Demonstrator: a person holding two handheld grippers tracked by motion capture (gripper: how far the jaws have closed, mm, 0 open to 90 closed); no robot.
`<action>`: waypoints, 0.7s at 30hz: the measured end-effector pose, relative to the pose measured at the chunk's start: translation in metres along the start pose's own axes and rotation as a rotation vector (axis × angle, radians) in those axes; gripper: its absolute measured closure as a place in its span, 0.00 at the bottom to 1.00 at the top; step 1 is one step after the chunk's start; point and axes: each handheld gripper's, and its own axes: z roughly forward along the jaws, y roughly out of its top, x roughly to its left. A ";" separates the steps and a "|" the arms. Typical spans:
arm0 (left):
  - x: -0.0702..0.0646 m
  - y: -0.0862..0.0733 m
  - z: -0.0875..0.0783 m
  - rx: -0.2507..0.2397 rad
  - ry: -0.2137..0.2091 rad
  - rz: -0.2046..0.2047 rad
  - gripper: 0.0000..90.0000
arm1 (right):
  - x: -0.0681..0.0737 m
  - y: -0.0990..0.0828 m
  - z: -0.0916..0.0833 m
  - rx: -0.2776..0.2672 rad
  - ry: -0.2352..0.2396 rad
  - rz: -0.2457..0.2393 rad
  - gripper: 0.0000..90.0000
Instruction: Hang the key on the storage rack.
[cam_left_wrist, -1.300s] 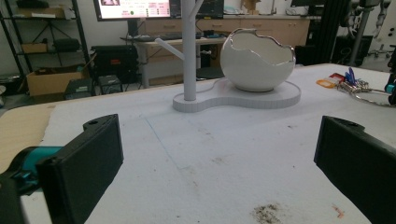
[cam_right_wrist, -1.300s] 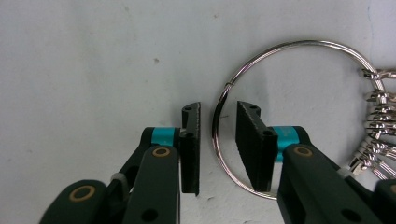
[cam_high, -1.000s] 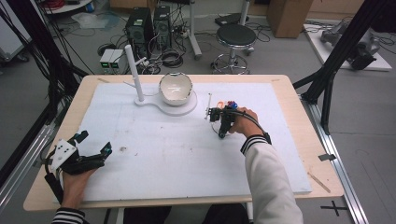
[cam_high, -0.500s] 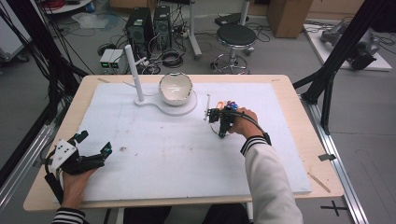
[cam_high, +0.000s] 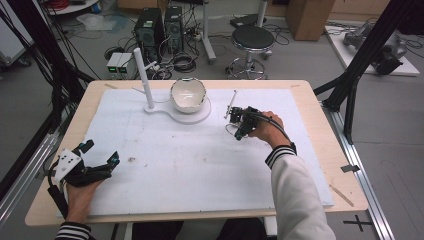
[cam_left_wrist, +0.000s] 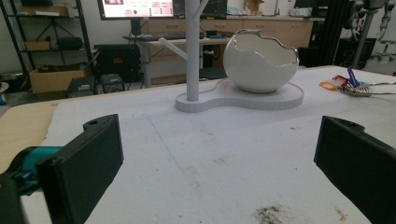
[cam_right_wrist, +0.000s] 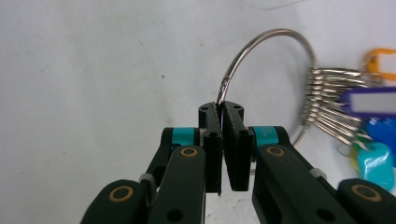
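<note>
right gripper (cam_right_wrist: 220, 112) clamped on a key ring (cam_right_wrist: 261, 51), right of the white stand.

its own view shows the thin metal loop pinched between black pads, keys and coloured plastic tags bunched alongside; the high view shows the left gripper (cam_high: 97, 152) spread wide, holding nothing, near the table's left front corner.

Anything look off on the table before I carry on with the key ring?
Nothing spilled or broken. The white mat carries some brown smudges near the left gripper. The bowl has a jagged eggshell-style rim, which looks deliberate. The right gripper pinches the key ring cleanly.
</note>
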 end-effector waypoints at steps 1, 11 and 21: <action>0.001 0.000 0.001 -0.001 -0.002 -0.009 0.02 | 0.001 -0.002 -0.004 -0.014 -0.003 0.006 0.98; 0.006 0.026 0.006 -0.009 -0.055 -0.001 0.02 | 0.006 -0.016 -0.042 -0.204 -0.031 0.042 0.98; 0.008 0.084 0.031 0.003 -0.260 0.014 0.02 | 0.016 -0.024 -0.071 -0.450 0.044 0.039 0.99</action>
